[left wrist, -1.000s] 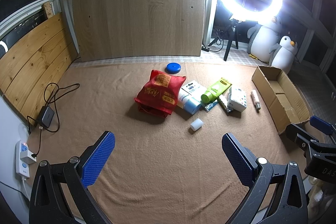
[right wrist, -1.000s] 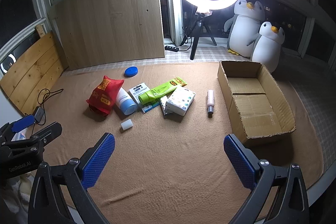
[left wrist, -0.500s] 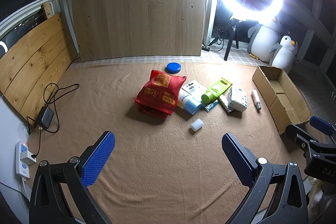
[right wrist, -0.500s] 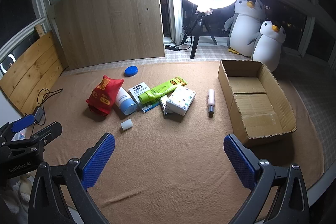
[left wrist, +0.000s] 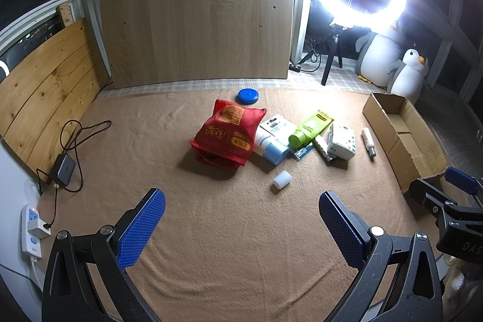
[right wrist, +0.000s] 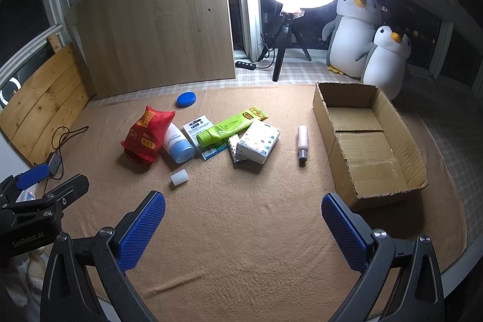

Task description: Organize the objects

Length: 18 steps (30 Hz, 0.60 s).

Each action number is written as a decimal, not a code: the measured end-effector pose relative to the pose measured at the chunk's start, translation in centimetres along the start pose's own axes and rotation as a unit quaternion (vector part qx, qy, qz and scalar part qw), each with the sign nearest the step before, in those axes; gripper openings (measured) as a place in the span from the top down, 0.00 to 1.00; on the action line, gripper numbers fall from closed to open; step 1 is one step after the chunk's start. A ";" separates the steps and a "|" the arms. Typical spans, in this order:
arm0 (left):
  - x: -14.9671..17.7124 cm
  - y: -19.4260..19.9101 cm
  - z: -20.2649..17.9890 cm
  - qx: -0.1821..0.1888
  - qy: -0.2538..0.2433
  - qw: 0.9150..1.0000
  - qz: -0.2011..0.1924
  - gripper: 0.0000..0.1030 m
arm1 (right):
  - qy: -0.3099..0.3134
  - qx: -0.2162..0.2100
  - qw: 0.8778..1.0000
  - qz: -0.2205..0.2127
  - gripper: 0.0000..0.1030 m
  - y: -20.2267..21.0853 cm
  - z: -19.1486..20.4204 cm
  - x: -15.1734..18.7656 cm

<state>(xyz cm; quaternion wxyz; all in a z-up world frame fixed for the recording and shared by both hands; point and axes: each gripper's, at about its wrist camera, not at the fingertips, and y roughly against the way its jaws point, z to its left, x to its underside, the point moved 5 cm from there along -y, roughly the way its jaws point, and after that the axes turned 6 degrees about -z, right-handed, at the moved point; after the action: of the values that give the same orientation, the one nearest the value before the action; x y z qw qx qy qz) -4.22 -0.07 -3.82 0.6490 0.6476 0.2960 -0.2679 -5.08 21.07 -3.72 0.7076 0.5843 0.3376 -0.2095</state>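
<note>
Both grippers, left gripper (left wrist: 241, 227) and right gripper (right wrist: 243, 227), hover spread wide and empty, probably because the clutter's waiting for the cardboard box (right wrist: 389, 122).

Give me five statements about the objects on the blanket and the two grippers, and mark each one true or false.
1. The cardboard box has nothing in it. True.
2. The left gripper is shut on the red bag. False: its jaws are spread wide and hold nothing; the bag lies on the blanket.
3. The green tube lies partly on top of other items in the pile. True.
4. The pink bottle stands upright inside the box. False: it lies on its side on the blanket, left of the box.
5. The right gripper is open. True.
</note>
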 end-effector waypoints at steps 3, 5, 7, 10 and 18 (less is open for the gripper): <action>0.0 -0.5 -0.1 0.001 -0.001 1.000 0.002 0.00 | -0.001 -0.001 1.000 0.002 0.00 -0.2 -0.1 0.0; 0.1 -0.9 -0.1 0.001 -0.001 1.000 0.004 0.00 | -0.002 -0.002 1.000 0.004 0.01 -0.3 -0.2 0.1; 0.3 -1.1 0.0 0.003 -0.001 1.000 0.005 0.00 | -0.003 -0.003 1.000 0.006 0.00 -0.5 -0.3 0.1; 0.6 -1.5 0.1 0.003 0.000 1.000 0.009 0.00 | -0.005 -0.004 1.000 0.010 0.00 -0.7 -0.4 0.3; 1.5 -3.5 0.7 0.006 0.002 1.000 0.025 0.00 | -0.007 -0.006 1.000 0.022 0.01 -1.7 -0.9 0.8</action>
<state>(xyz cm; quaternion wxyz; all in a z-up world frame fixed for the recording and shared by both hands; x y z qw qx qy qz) -5.72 -0.77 -7.26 0.6509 0.6591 0.2798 -0.2523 -5.96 21.66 -5.56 0.7179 0.5858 0.3209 -0.1964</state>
